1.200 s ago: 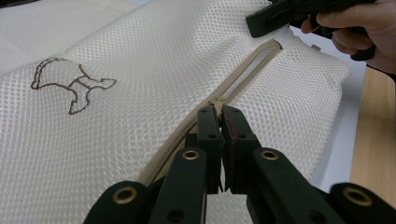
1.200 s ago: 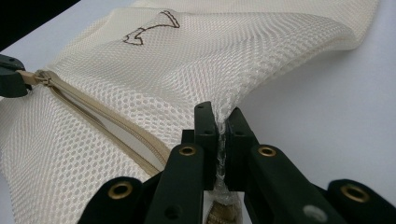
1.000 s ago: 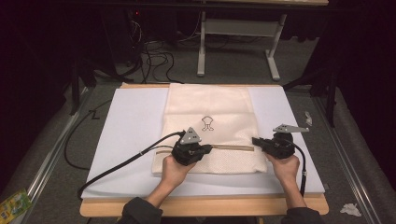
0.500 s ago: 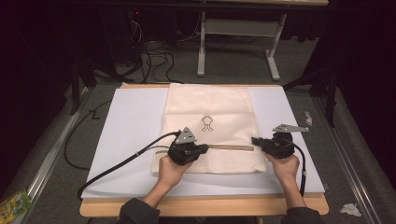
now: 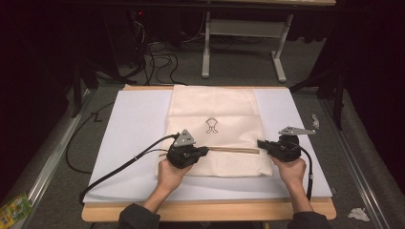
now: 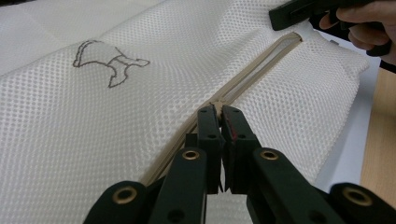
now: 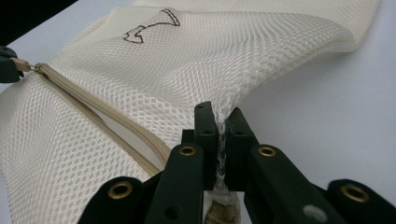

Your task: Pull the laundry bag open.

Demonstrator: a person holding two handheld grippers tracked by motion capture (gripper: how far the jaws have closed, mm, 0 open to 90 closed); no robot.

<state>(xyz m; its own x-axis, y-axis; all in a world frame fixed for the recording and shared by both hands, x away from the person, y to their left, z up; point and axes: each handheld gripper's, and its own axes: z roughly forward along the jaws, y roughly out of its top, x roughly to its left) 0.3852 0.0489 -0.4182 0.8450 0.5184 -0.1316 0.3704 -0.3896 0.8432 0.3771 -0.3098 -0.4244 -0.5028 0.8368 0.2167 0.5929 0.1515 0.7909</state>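
left tool point(image 5: 204, 150) slid left along zipper point(image 5: 234, 150) | clamps zipper pull point(image 6: 216, 106) | right tool point(image 5: 261, 143) unmoved, pinching mesh bag point(image 5: 215, 109) edge, lower right

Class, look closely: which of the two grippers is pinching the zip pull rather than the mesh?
The left gripper: its jaws close on the zip pull; the right gripper pinches mesh.

Left tool point(image 5: 206, 150) — slightly leftward along zipper point(image 5: 234, 150)
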